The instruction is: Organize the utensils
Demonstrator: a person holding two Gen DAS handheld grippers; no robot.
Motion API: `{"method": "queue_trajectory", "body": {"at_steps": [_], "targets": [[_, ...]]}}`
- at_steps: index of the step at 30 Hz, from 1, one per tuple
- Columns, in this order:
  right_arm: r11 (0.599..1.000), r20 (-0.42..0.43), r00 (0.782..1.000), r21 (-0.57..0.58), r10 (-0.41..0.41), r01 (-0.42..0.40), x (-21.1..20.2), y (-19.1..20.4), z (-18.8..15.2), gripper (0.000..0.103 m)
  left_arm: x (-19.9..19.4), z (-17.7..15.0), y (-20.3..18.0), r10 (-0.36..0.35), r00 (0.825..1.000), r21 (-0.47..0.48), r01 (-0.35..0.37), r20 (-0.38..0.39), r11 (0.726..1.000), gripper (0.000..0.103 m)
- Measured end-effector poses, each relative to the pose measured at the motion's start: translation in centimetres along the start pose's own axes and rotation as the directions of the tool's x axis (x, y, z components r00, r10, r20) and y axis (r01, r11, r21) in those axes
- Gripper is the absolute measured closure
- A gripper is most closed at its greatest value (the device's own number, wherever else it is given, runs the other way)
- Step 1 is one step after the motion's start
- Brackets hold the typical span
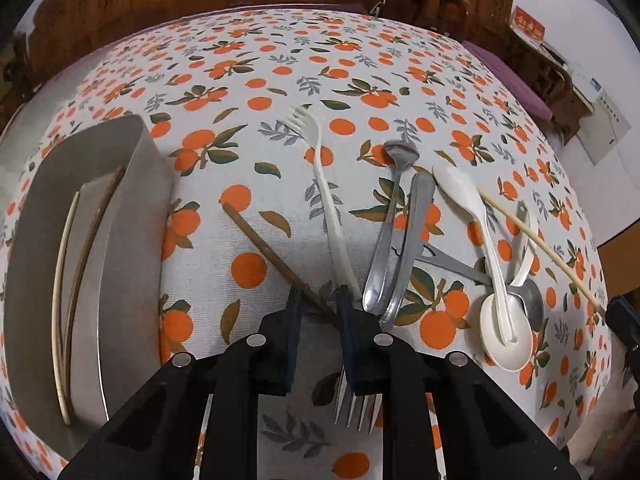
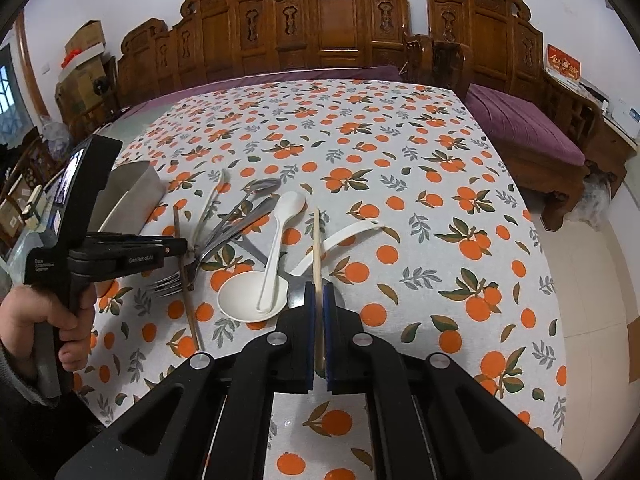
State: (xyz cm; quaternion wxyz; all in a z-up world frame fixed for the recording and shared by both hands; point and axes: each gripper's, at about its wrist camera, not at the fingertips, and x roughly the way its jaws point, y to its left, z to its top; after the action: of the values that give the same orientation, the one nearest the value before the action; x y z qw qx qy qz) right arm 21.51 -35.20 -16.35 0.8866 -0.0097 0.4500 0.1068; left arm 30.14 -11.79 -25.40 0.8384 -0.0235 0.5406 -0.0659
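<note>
Brown chopstick point(image 1: 276, 258) between left gripper point(image 1: 319, 304) pads

Desk point(image 2: 440, 216) w/ orange-print cloth: grey tray point(image 1: 132, 208) at left; dark chopstick point(image 1: 264, 248), white plastic fork point(image 1: 328, 200), metal cutlery, white spoons point(image 1: 480, 216) lying mid-desk.

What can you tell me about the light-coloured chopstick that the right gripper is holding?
The light chopstick is a thin, straight, pale stick that looks like bamboo or wood. The right gripper is shut on its lower part, blue pads pressing both sides. It points away toward the far side of the table, its far end lifted over the white spoon pile.
</note>
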Motion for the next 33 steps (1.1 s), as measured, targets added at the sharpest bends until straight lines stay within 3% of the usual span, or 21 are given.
{"method": "queue_trajectory", "body": {"at_steps": [2, 3, 9, 14, 21, 28, 33], "targets": [[1.000, 0.003, 1.000, -0.005, 0.001, -0.001, -0.2, 0.1, 0.0, 0.099, -0.3, 0.0, 0.2, 0.000, 1.000, 0.000, 0.000, 0.006, 1.000, 0.092], [1.000, 0.004, 1.000, -0.008, 0.002, -0.002, -0.2, 0.3, 0.1, 0.099, -0.6, 0.1, 0.3, -0.010, 1.000, -0.001, 0.010, 0.015, 1.000, 0.103], [1.000, 0.016, 1.000, -0.022, 0.005, -0.004, -0.6, 1.0, 0.2, 0.099, -1.3, 0.0, 0.8, -0.016, 1.000, 0.008, 0.016, 0.009, 1.000, 0.103], [1.000, 0.013, 1.000, -0.022, 0.005, -0.005, -0.6, 1.2, 0.1, 0.099, -1.3, 0.5, 1.7, -0.062, 0.998, -0.066, 0.061, -0.015, 0.996, 0.103], [1.000, 0.010, 1.000, -0.020, 0.004, -0.004, -0.5, 1.2, 0.0, 0.099, -0.3, 0.4, 0.4, 0.022, 0.998, -0.053, -0.025, -0.054, 0.998, 0.081], [1.000, 0.013, 1.000, -0.016, 0.005, -0.005, -0.6, 0.9, 0.1, 0.099, 0.7, 0.5, -1.2, 0.143, 0.987, 0.009, -0.142, -0.067, 0.990, 0.080], [1.000, 0.014, 1.000, -0.022, 0.003, -0.003, -0.7, 0.9, 0.1, 0.099, 0.6, 1.0, -1.5, 0.147, 0.987, 0.012, -0.147, -0.064, 0.989, 0.088]]}}
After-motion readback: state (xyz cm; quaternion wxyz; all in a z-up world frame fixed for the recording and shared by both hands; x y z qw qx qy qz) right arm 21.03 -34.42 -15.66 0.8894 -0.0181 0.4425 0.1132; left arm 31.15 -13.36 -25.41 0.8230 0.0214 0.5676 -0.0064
